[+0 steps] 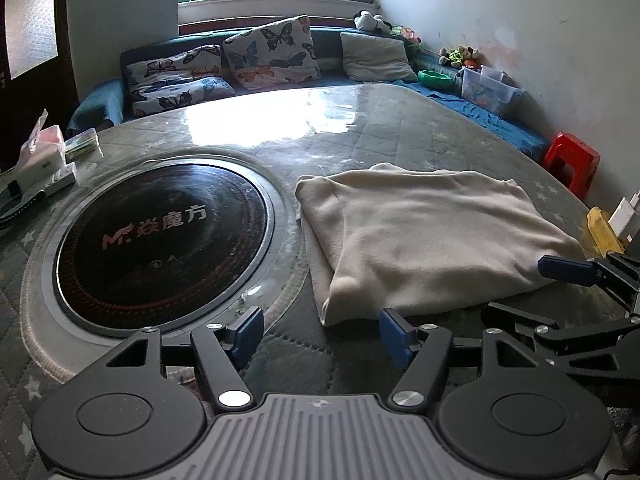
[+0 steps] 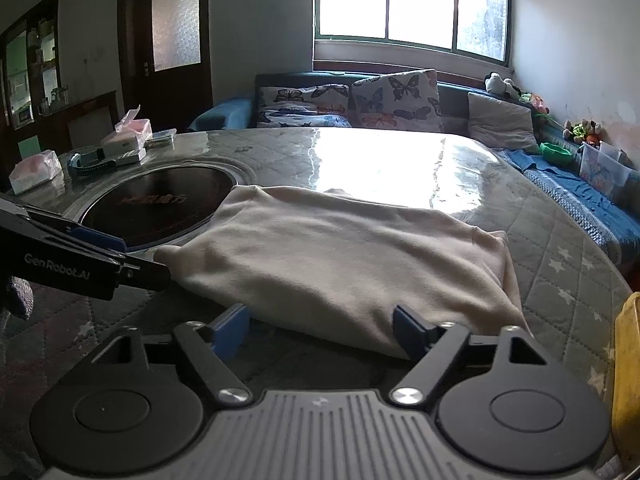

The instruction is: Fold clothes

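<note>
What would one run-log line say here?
left gripper: open, empty | right gripper: open, empty | cream fleece garment: folded on quilted table

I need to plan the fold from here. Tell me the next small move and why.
Probably ease both tools forward onto the near edge of the cream garment and close on it. Both the left tool and the right tool are open and hold nothing, poised just short of that edge, and the garment lies flat on the table, already folded over once.
</note>
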The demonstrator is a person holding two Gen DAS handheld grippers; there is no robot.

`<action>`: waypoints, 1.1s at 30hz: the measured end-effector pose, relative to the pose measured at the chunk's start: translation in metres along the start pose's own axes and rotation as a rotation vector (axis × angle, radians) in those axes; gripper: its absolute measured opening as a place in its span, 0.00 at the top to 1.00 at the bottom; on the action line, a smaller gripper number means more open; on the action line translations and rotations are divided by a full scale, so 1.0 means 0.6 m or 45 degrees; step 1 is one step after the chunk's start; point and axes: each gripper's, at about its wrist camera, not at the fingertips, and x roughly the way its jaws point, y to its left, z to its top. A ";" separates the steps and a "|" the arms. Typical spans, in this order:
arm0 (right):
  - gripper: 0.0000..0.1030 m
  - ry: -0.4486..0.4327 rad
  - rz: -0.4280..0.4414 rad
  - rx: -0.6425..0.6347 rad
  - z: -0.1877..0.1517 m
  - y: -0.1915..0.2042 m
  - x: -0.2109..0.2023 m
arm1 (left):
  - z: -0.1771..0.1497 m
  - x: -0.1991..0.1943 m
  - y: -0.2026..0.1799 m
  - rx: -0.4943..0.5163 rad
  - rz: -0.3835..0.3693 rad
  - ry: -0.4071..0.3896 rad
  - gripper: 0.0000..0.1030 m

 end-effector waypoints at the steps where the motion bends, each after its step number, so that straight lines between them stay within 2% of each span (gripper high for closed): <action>1: 0.16 -0.002 0.000 -0.001 0.000 0.001 -0.002 | -0.001 -0.003 0.001 0.000 0.002 -0.005 0.31; 6: 0.12 -0.020 -0.008 -0.006 0.001 0.008 -0.014 | -0.007 -0.019 0.002 0.008 0.014 -0.022 0.24; 8: 0.05 -0.025 -0.011 -0.007 0.002 0.010 -0.018 | -0.009 -0.026 0.002 0.015 0.015 -0.032 0.20; 11: 0.00 -0.039 -0.035 -0.018 0.003 0.015 -0.025 | -0.014 -0.037 0.000 0.033 0.023 -0.048 0.16; 24: 0.00 -0.040 -0.092 -0.006 -0.011 0.028 -0.044 | -0.042 -0.069 -0.008 0.051 0.042 -0.093 0.00; 33: 0.00 -0.017 -0.126 0.015 -0.028 0.029 -0.055 | -0.062 -0.079 -0.007 0.012 0.058 -0.100 0.00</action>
